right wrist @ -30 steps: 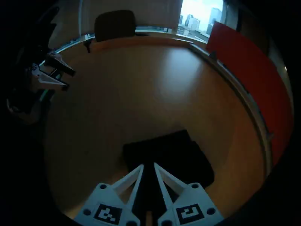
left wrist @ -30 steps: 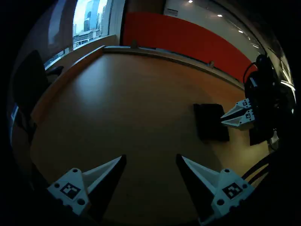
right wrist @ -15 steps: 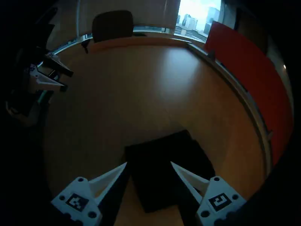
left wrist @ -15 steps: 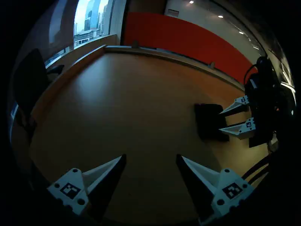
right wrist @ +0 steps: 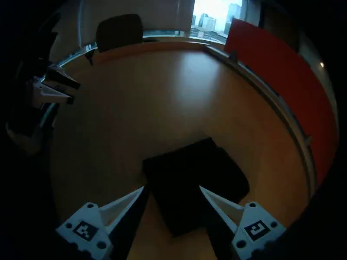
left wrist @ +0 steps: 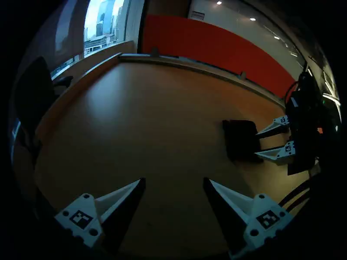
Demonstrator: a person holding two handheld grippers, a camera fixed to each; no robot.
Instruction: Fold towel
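A dark towel (right wrist: 195,177) lies folded into a small rectangle on the wooden table (right wrist: 152,108). My right gripper (right wrist: 172,189) stands open just over its near edge, with one finger on each side and neither pressing on it. In the left gripper view the same towel (left wrist: 240,139) sits at the right, and the right gripper (left wrist: 256,145) points at it from the far right with its fingers apart. My left gripper (left wrist: 173,181) is open over bare table, well away from the towel. It is also seen, small, as the left gripper (right wrist: 74,93) at the left of the right gripper view.
A dark office chair (right wrist: 119,30) stands at the table's far edge, below a bright window (right wrist: 212,13). A red wall panel (left wrist: 217,43) runs behind the table's long side. A low raised rim (left wrist: 195,65) borders the table there.
My right gripper went from nearly shut at the towel's near edge to open, then drew back slightly. The towel stays flat. The left gripper has not moved.
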